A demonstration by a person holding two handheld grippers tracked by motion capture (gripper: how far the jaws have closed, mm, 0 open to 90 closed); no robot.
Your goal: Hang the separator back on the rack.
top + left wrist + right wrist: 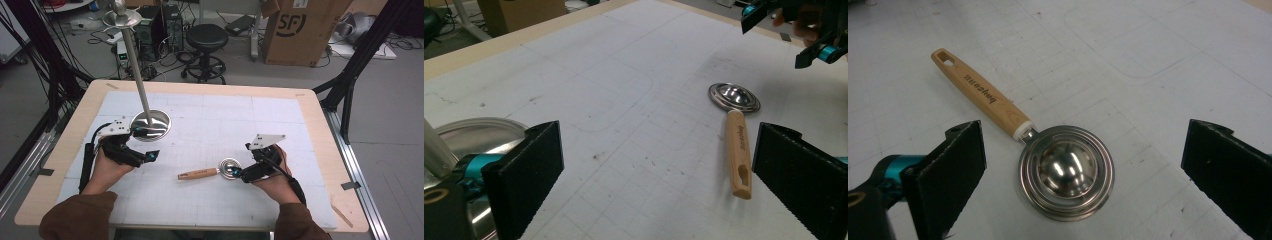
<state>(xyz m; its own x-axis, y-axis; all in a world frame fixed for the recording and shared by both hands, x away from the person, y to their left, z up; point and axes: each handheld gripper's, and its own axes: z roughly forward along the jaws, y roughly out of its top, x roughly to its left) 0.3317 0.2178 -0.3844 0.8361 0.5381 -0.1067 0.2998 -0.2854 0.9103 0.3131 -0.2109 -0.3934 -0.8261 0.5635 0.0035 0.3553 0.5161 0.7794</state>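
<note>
Here, the measuring scoop (212,171) lies flat on the white gridded mat (210,117), a little below and right of the middle of the high view. Its round steel bowl (1066,172) is turned dome side up, ringed with stepped bands, and its pale wooden handle (980,92) points toward the left of the high view, a slot cut in its far end.

Just to the right of the bowl sits the right gripper (246,173), low in the frame and close beside the steel head without touching it. In the right gripper view its fingers (950,172) stand spread wide, the bowl lying on the mat between and ahead of them, clear of both pads.

Farther left, the left gripper (150,156) is held well apart from the scoop. Its fingers (526,172) are spread too, with nothing between them.

Above the left gripper, toward the upper left of the high view, a shiny round metal base (150,125) rests on the mat, and a slim pole (136,70) rises from it at a slant. The mat covers a light wooden table (62,150).
</note>
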